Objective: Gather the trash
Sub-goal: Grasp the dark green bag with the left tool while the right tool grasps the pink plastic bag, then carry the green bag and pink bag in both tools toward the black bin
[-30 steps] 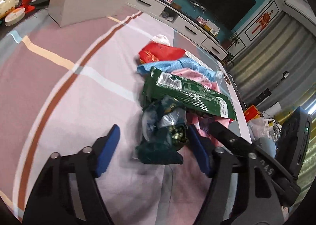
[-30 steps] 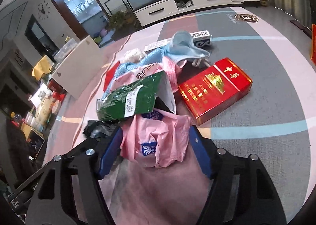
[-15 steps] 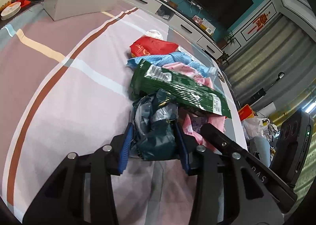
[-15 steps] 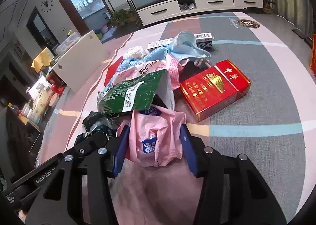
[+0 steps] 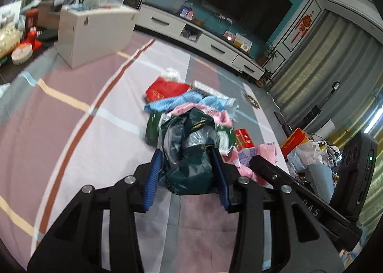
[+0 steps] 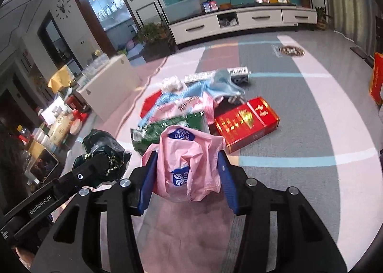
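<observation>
A second earlier both pairs of my fingers had stood wide around their targets on the rug; by this moment each had closed and come up off the pile. My left gripper [image 5: 186, 165] was clenched on the dark green bag [image 5: 189, 153], and my right gripper [image 6: 186, 172] was clenched on the pink bag [image 6: 189, 160]. Both bags now rode higher against the room behind them, and the rest of the litter looked smaller and farther below. I judged that two pieces were in hand and ready to be carried off, though no bin showed in either view.

The dark green bag was thin crinkled film, wadded into a lump with a clear, shiny patch near its top; it bulged out above my blue pads [image 5: 152, 179]. The pink bag was soft, matte plastic with a blue printed mark, and it sagged in loose folds between the pads.

The remaining trash lay on the striped rug [image 6: 299, 110]: a flat green wrapper [image 6: 177, 124] with a white label, a stiff red box [image 6: 246, 122] with gold print, a light blue cloth [image 6: 215, 86] draped in ropy folds, and a crumpled white wad [image 6: 171, 82] beyond it. A white box [image 5: 93, 33] stood well apart at the rug's far edge.
</observation>
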Demonstrator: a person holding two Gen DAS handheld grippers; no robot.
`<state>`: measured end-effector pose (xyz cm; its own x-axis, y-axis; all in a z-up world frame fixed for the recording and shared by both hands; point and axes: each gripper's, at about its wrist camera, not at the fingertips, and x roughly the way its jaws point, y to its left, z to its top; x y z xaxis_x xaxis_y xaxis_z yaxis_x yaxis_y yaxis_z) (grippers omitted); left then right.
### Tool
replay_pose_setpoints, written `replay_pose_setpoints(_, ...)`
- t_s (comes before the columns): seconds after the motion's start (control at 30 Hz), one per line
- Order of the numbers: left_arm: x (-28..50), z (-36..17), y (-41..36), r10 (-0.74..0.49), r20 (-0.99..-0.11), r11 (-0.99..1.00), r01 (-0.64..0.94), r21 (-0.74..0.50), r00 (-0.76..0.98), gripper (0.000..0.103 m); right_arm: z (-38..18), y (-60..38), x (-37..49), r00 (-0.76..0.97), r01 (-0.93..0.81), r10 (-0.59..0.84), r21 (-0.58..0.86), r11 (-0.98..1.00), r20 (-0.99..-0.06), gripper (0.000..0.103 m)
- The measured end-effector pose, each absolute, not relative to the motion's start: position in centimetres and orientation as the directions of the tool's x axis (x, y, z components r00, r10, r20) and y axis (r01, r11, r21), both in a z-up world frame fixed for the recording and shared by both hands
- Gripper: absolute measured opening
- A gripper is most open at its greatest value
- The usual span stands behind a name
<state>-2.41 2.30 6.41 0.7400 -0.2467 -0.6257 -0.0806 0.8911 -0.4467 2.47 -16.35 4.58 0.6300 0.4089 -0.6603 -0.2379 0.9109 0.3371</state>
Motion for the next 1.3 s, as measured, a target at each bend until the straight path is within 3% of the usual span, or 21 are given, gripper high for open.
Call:
replay_pose_setpoints(0.27,-4.4,9.0,1.3,-0.167,-0.598,0.936,-0.064,-0.346,0.784,0.043,7.5,-17.0,0.7,0.684,-0.254,0.404,0.322,0.912,-0.607,0.050)
replay_pose_setpoints(0.8,-6.0,10.5,0.0,-0.123,-0.546,0.954,-0.053,-0.296,0.828,0.043,9.7,-19.6,-0.1,0.775,-0.114,0.234,0.235,0.965,-0.587,0.050)
replay_pose_setpoints(1.3,-6.6,11.5,-2.8,-0.184,-0.535,0.959,0.032,-0.281,0.824,0.043,12.2,-22.8,-2.1,0.848,-0.047,0.156,0.221,0.974,-0.507,0.050)
